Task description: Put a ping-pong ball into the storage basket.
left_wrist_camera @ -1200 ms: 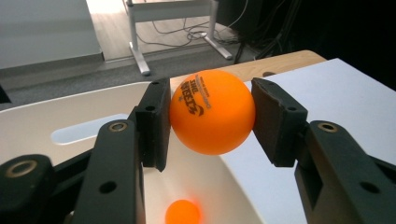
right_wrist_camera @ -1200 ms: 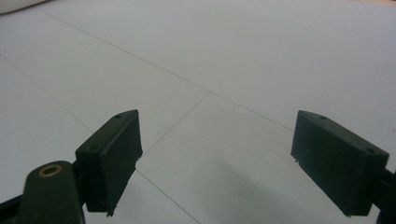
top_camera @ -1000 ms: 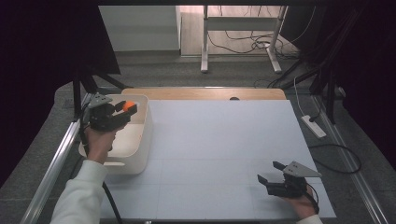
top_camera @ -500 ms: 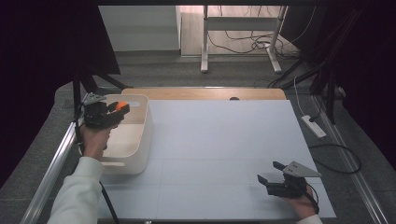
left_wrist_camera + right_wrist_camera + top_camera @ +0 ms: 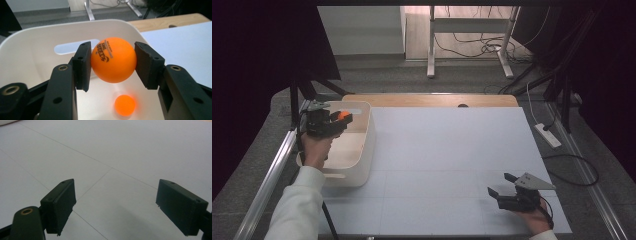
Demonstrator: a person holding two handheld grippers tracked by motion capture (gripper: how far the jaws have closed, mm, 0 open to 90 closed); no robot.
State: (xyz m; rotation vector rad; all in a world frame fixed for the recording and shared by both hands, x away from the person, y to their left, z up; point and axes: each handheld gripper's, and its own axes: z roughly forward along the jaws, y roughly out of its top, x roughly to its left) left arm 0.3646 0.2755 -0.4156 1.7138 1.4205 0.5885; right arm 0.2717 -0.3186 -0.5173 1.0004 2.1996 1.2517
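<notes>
At the left, the left gripper (image 5: 113,67) pinches a glossy orange table-tennis ball (image 5: 113,60) above the white plastic tub (image 5: 362,150); a second small orange ball (image 5: 125,105) lies inside. Far right, the right gripper (image 5: 116,206) rests spread, empty, over the white tabletop (image 5: 437,150).

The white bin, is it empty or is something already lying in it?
Not empty. One orange ball lies on the white bin's floor, below the ball clamped in the left gripper.
</notes>
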